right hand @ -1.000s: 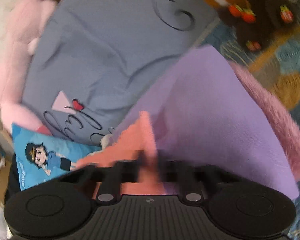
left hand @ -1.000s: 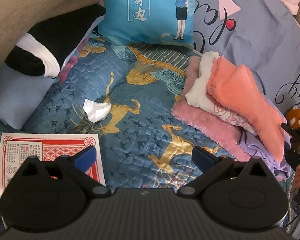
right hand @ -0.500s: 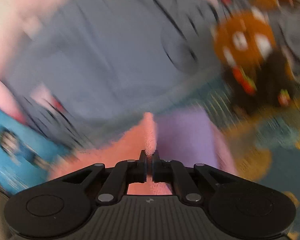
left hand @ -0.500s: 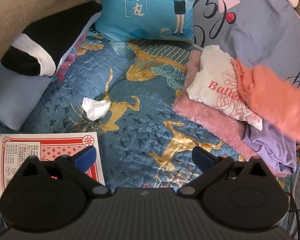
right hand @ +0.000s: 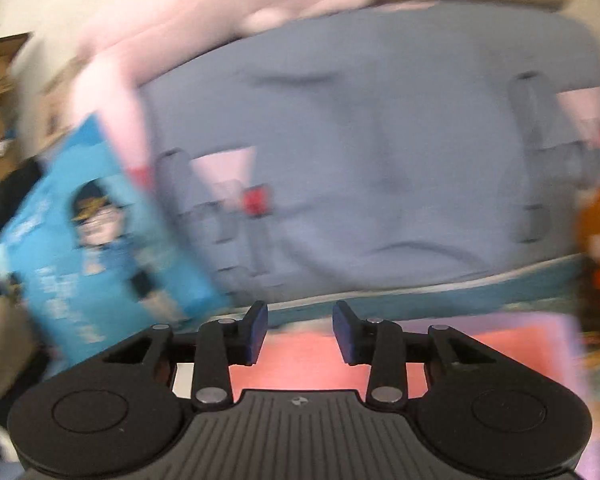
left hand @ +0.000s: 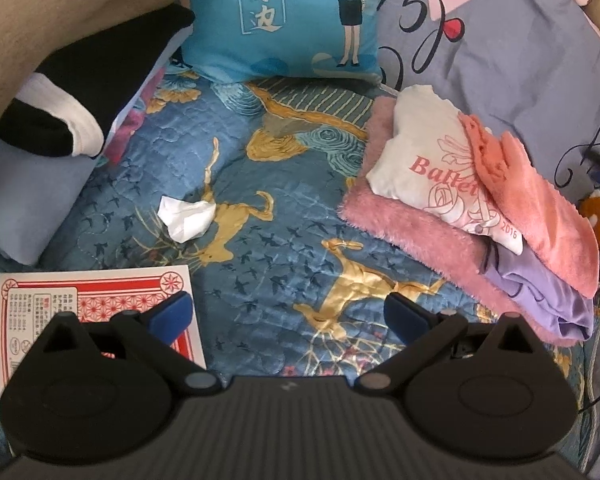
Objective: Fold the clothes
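Release looks done: right gripper (right hand: 300,330), jaws just parted and empty, above the coral cloth (left hand: 540,216); lift clear; left gripper (left hand: 288,314) spread wide, idle.

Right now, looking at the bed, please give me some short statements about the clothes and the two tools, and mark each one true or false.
1. The coral cloth lies on top of the pile of clothes. True.
2. The right tool is clamped on the coral cloth. False: its jaws have just been opening, with nothing between them; the cloth lies below.
3. The left tool is wide open and holds nothing. True.
4. The white shirt lies under the fuzzy pink garment. False: it lies on top of it.
5. A crumpled tissue lies on the blue quilt, apart from the pile. True.
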Action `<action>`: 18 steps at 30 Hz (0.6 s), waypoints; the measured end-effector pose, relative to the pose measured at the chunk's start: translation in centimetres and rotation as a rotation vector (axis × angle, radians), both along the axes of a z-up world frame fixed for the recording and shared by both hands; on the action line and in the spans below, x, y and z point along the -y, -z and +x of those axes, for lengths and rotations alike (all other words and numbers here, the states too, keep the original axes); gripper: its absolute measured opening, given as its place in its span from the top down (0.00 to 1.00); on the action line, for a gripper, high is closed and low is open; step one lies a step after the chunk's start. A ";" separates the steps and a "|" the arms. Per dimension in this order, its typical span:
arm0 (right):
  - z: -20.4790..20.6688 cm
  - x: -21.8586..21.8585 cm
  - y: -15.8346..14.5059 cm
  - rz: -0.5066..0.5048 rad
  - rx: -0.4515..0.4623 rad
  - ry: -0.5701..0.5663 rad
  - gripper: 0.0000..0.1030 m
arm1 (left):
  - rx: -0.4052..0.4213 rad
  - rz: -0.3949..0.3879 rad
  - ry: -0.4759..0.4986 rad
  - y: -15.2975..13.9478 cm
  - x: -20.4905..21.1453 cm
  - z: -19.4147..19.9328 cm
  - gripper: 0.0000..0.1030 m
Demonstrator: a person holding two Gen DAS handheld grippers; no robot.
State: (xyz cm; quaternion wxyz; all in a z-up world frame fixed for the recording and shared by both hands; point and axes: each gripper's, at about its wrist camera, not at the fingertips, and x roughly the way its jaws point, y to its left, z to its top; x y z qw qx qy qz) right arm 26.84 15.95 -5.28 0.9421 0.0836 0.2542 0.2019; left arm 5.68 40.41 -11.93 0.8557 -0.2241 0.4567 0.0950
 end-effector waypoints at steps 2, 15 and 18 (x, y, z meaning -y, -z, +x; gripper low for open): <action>1.2 -3.6 -0.2 -0.054 -0.059 -0.060 0.70 | 0.001 -0.009 -0.006 0.0 -0.2 0.0 0.00; 5.4 -8.4 2.5 -0.231 -0.262 0.051 0.99 | 0.040 -0.065 -0.022 -0.7 -1.5 -0.7 0.00; 4.6 -8.5 0.9 -0.158 -0.218 0.010 0.99 | 0.046 -0.078 -0.033 -0.8 -1.8 -0.8 0.00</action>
